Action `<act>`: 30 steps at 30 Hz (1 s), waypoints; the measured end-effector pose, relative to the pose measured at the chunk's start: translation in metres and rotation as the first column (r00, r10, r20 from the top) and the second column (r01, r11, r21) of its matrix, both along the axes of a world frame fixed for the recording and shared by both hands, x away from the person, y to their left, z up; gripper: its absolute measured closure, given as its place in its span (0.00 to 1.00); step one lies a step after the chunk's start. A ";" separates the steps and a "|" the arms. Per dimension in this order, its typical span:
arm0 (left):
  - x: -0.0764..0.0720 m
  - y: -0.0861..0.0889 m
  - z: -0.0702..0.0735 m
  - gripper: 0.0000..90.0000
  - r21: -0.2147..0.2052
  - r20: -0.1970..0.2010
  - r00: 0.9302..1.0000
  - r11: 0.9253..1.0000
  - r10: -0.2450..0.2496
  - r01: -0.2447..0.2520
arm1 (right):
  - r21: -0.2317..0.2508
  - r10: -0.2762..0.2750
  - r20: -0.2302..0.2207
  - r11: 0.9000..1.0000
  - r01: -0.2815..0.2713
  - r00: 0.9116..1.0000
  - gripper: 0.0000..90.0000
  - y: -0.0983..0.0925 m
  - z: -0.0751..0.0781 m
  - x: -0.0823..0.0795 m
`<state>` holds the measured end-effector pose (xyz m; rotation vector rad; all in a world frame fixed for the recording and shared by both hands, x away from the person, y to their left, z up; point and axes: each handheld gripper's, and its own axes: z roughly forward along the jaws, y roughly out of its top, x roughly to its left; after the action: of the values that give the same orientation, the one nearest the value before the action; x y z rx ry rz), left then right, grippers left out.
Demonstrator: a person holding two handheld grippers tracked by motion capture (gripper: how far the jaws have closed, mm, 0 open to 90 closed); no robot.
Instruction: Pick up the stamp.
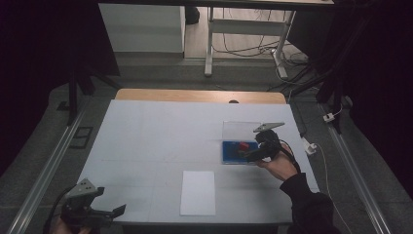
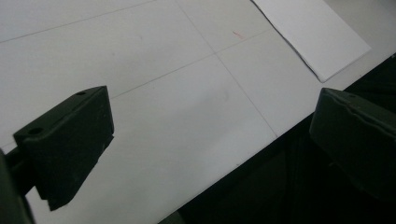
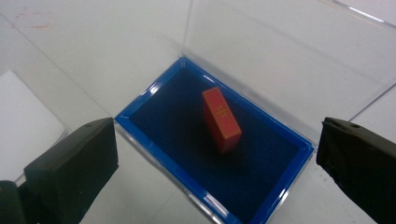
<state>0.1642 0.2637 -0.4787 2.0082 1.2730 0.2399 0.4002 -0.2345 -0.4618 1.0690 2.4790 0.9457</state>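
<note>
a person sits at a white table (image 1: 156, 136) with a two-jaw gripper in each hand. the right gripper (image 1: 251, 155), held by a hand in a dark sleeve, hovers at the right side of the table over a blue tray (image 1: 229, 155) that sits inside a clear plastic box (image 1: 241, 129) with its lid standing open behind it. in the right gripper view the black jaws are spread wide apart with nothing between them, one on each side of the blue tray (image 3: 154, 91). a small red block (image 3: 220, 119) rests on the dark blue floor of the tray, near its middle, tilted on one long edge, with a small yellow mark on its top face. the left gripper (image 1: 104, 212) is low at the near left corner of the table, well apart from the box; its jaws are also spread wide and hold nothing, hanging above the table's front edge. a white sheet of paper (image 1: 197, 192) lies flat near the front middle of the table, between the two grippers.
</note>
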 end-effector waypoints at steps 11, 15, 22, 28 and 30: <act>0.000 0.000 0.000 0.01 -0.003 -0.003 1.000 1.000 -0.002 0.002 | -0.028 0.053 -0.032 0.998 -0.054 0.998 0.15 -0.001 -0.007 0.016; 0.000 0.000 0.000 0.00 -0.003 -0.004 1.000 1.000 -0.002 0.002 | -0.021 0.084 -0.043 0.996 -0.084 0.996 0.34 -0.002 -0.008 0.021; 0.001 0.001 0.000 0.01 -0.008 -0.005 1.000 1.000 -0.001 0.001 | -0.021 0.141 -0.065 0.990 -0.143 0.988 0.61 0.002 -0.009 0.027; 0.001 0.001 0.000 0.00 -0.009 -0.008 1.000 1.000 -0.001 0.001 | -0.041 0.157 -0.072 0.986 -0.160 0.985 0.77 0.003 -0.011 0.030; 0.001 0.001 0.000 0.01 -0.009 -0.008 1.000 1.000 -0.001 0.001 | -0.040 0.162 -0.073 0.985 -0.165 0.984 0.81 0.003 -0.012 0.030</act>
<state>0.1651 0.2646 -0.4791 2.0039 1.2758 0.2246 0.4305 -0.2319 -0.4734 0.9098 2.6662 0.9054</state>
